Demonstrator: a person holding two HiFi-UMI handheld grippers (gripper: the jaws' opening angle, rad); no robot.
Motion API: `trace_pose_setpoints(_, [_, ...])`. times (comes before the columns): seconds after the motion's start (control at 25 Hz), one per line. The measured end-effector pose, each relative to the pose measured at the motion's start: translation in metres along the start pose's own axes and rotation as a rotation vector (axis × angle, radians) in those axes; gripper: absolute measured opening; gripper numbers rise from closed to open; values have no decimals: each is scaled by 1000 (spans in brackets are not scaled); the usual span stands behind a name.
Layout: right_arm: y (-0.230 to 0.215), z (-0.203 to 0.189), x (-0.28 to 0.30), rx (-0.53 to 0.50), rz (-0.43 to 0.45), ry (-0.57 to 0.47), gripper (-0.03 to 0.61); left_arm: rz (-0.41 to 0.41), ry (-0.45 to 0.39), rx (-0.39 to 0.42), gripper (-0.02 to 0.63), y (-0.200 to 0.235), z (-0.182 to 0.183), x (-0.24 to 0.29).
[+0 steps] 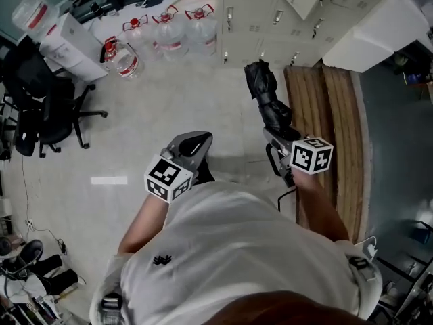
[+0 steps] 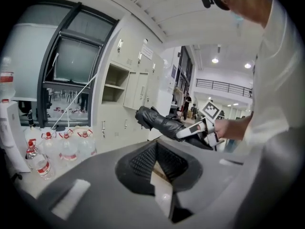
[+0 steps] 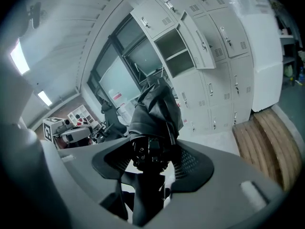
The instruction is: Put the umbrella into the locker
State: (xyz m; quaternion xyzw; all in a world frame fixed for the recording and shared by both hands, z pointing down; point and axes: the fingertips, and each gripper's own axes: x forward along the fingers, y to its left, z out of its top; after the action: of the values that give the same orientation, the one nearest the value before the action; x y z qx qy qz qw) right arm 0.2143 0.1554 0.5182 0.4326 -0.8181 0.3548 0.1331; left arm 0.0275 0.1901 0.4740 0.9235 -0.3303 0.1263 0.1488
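A folded black umbrella (image 1: 267, 97) sticks out forward from my right gripper (image 1: 276, 137), which is shut on its handle end. In the right gripper view the umbrella (image 3: 155, 106) rises from between the jaws of the right gripper (image 3: 150, 149), pointing toward a bank of grey lockers (image 3: 214, 66) where one open compartment (image 3: 174, 49) shows a shelf inside. My left gripper (image 1: 196, 139) hangs lower and to the left over the floor, jaws together and holding nothing. In the left gripper view, the umbrella (image 2: 159, 120) crosses beyond that gripper's jaw tips (image 2: 157, 149).
Large water bottles (image 1: 169, 32) stand along the wall left of the lockers (image 1: 264, 19). A black office chair (image 1: 40, 107) is at far left. A wooden slatted pallet (image 1: 331, 120) lies to the right, next to a white box (image 1: 379, 29).
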Motion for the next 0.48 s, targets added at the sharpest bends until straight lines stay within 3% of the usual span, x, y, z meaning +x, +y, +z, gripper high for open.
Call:
trace_pose_setpoints(0.12, [-3, 32, 26, 7, -43, -13, 250, -50, -6, 7, 55, 43, 23, 16])
trace_pose_setpoints(0.32, [-11, 89, 72, 13, -114, -48, 250, -95, 15, 124, 55, 110, 55, 37])
trace_pose_setpoints(0.48, [-20, 129, 111, 28, -158, -68, 250, -157, 7, 94, 55, 153, 70, 44])
